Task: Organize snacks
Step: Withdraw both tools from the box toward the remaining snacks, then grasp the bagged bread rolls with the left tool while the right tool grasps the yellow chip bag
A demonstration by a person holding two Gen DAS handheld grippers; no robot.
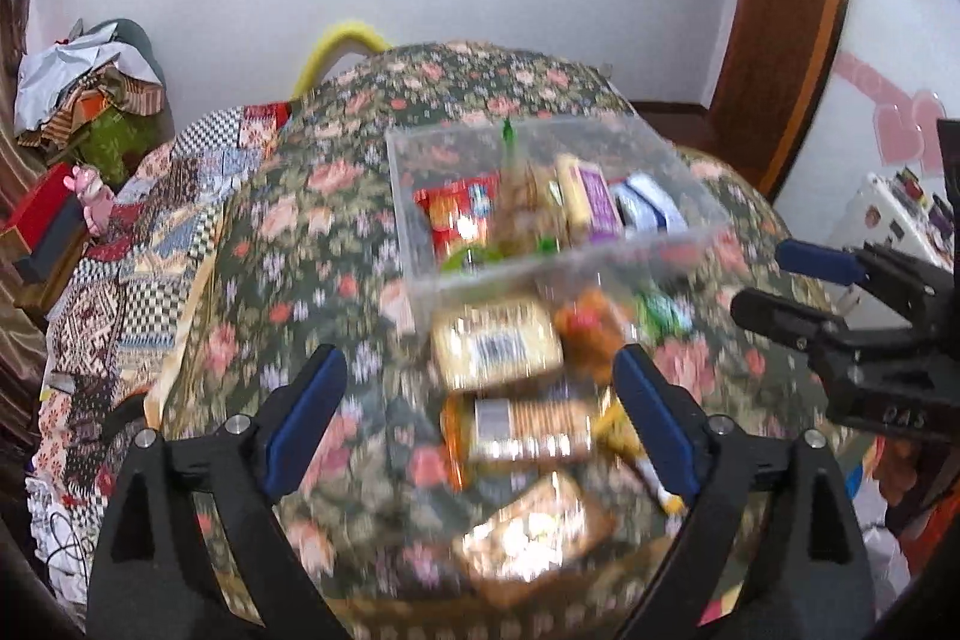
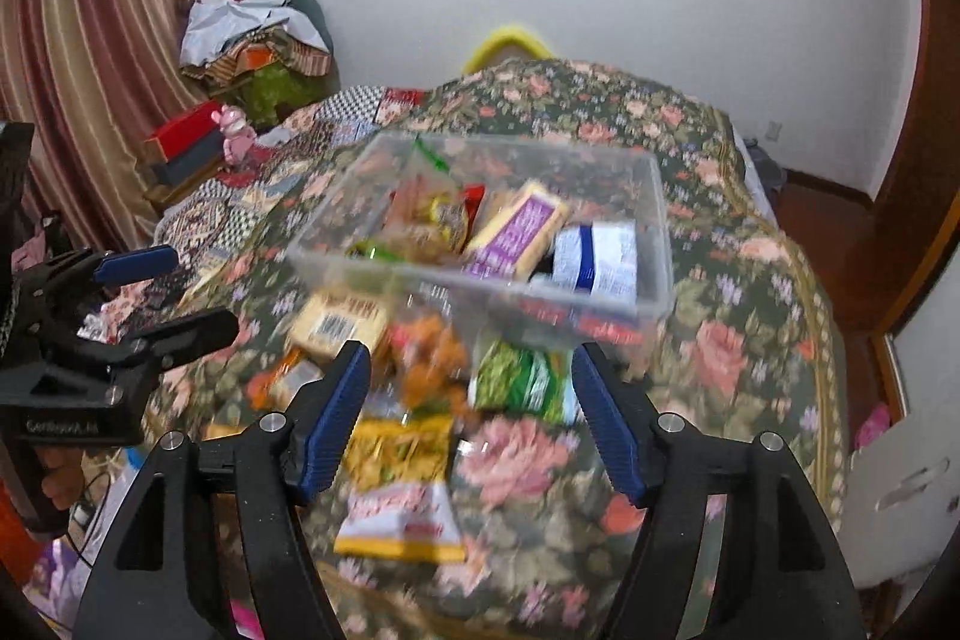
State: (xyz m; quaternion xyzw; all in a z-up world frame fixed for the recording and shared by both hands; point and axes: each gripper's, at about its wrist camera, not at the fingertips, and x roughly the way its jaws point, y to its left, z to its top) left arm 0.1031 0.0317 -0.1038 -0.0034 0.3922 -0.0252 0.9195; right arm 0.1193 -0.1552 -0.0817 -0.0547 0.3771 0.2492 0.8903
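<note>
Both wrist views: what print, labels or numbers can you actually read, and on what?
"GenRobot.AI", roughly: small white print on the black body of the left hand-held gripper, seen in the right wrist view.
"DAS", uncertain: faint marking on the black body of the right hand-held gripper.
Snack packets and the barcode on the yellow packet: too blurred to read.

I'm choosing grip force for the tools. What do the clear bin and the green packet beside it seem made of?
The clear rectangular bin looks like rigid, glossy transparent plastic: snacks and the floral cloth show through its walls. The green snack packet looks like thin, shiny plastic film, crinkled and reflective, though blur leaves this uncertain.
</note>
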